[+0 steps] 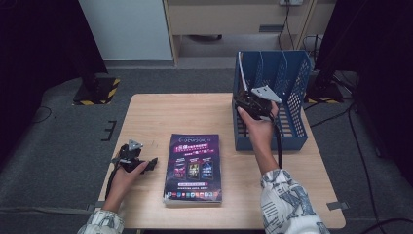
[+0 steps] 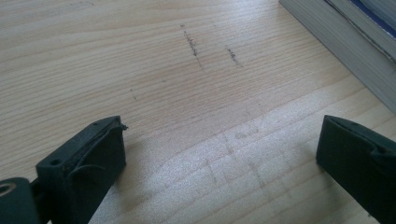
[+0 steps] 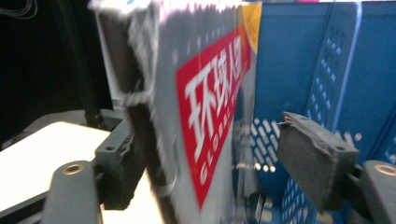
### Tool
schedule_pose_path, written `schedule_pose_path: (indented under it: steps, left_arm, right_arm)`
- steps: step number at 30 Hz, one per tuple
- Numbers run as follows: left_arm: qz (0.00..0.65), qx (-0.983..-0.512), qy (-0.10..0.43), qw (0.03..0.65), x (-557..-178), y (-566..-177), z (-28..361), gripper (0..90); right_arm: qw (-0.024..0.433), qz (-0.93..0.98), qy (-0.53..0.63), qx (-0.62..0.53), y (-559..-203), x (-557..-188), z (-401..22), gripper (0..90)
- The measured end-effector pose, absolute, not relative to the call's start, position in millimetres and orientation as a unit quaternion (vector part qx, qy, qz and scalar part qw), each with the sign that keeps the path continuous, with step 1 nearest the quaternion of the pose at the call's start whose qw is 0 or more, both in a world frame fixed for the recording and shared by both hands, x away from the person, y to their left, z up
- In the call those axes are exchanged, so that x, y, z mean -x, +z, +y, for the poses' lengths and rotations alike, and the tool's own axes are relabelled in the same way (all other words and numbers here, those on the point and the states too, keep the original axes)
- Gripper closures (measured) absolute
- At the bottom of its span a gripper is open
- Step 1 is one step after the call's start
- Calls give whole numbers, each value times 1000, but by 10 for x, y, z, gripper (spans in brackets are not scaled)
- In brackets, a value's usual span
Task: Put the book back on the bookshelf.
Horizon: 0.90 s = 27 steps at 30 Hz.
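High view: rack (image 1: 297,127), seemingly magazine (image 1: 240,73) inside.

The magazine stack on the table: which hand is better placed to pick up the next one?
Left. The left tool rests open on the table right beside the magazine stack, while the right tool is at the blue rack, open around a standing magazine.

a stack of books (image 1: 193,168) lies flat on the wooden table (image 1: 160,114). the top one has a dark purple cover. grey floor (image 1: 58,146) goes all around the table
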<state>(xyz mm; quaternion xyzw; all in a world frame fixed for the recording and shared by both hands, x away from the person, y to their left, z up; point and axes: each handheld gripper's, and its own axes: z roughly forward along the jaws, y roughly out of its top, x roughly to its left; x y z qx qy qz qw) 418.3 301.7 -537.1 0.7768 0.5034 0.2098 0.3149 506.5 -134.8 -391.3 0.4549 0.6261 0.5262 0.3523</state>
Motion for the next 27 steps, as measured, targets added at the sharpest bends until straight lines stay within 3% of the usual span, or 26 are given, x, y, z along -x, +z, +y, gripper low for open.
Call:
schedule_pose_path:
  steps: [12, 27]
  left_arm:
    - [502, -777, 209, 315, -4183, -5371, 3015, 5]
    - [498, -780, 210, 317, -4180, -5367, 3007, 22]
  right_arm:
    - [309, 648, 539, -440, -4000, -4795, -1410, 156]
    - [286, 663, 551, -418, -4064, -4548, -1384, 112]
